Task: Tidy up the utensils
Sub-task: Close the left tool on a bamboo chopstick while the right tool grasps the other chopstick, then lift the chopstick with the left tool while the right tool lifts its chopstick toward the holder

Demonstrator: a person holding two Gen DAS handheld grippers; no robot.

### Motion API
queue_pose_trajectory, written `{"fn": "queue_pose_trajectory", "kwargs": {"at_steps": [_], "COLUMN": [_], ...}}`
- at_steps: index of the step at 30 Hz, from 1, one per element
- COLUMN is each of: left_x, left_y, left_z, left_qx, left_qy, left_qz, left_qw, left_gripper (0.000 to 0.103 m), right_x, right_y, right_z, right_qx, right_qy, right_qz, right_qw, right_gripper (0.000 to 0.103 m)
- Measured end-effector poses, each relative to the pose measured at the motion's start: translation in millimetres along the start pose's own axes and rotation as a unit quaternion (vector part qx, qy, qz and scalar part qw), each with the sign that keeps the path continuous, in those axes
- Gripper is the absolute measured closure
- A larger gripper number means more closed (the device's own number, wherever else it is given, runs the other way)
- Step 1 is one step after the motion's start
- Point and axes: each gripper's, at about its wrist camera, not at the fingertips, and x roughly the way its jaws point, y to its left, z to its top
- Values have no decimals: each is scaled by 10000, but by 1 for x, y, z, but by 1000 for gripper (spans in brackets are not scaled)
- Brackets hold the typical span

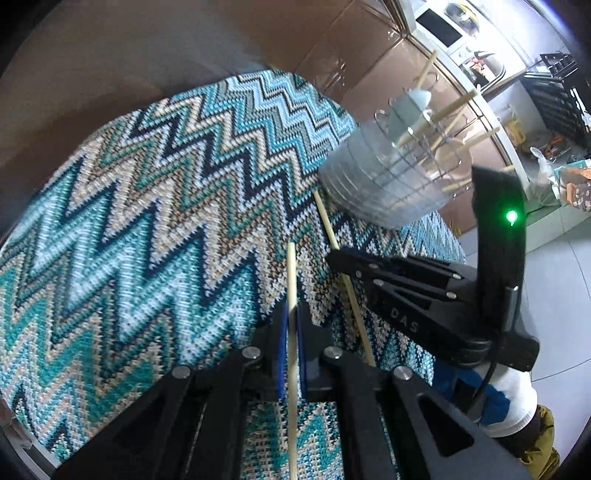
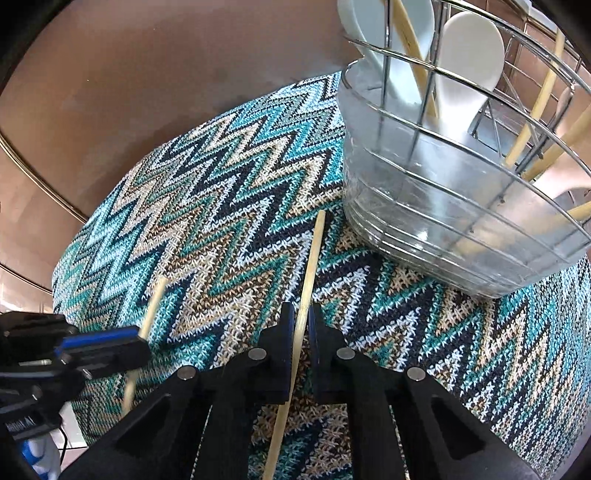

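Observation:
My left gripper (image 1: pixel 291 314) is shut on a pale wooden chopstick (image 1: pixel 291 273) that stands up between its blue pads, above the zigzag-patterned cloth (image 1: pixel 147 221). To its right, my right gripper (image 1: pixel 338 260) is shut on a second chopstick (image 1: pixel 325 218), whose far tip lies by the foot of the utensil holder (image 1: pixel 384 184). In the right wrist view, the right gripper (image 2: pixel 302 314) clamps that chopstick (image 2: pixel 314 251), which lies slanted on the cloth (image 2: pixel 221 184). The left gripper (image 2: pixel 142 343) holds its chopstick (image 2: pixel 155 299) at the left. The holder (image 2: pixel 443 206), a wire basket with a clear liner, holds white spoons (image 2: pixel 465 66) and several chopsticks.
The cloth covers a round table whose edge curves along the left and far side. Brown panels (image 1: pixel 184 44) stand behind it. A microwave (image 1: pixel 439 26) and cluttered shelves sit far right, above a grey tiled floor (image 1: pixel 554 295). A gloved hand (image 1: pixel 513 402) carries the right gripper.

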Motion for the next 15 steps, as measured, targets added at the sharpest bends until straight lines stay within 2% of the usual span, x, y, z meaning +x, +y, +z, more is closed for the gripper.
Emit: {"fn": "queue_pose_trajectory", "kwargs": {"at_steps": [7,15], "left_x": [-27,-66], "left_y": [4,9], "left_z": [-2,-7], "left_qx": [37,23], "left_qy": [-271,-694], "left_qz": [45,41], "left_qw": [9996,9976], "left_gripper": [98,98], "right_x": [-19,-63], "right_y": [2,13], "right_z": [-14,-30], "right_qx": [-148,-399], "right_qy": [-11,-344], "right_qz": [-32,12], "right_qw": [9999,9986], "right_gripper": [98,98]}}
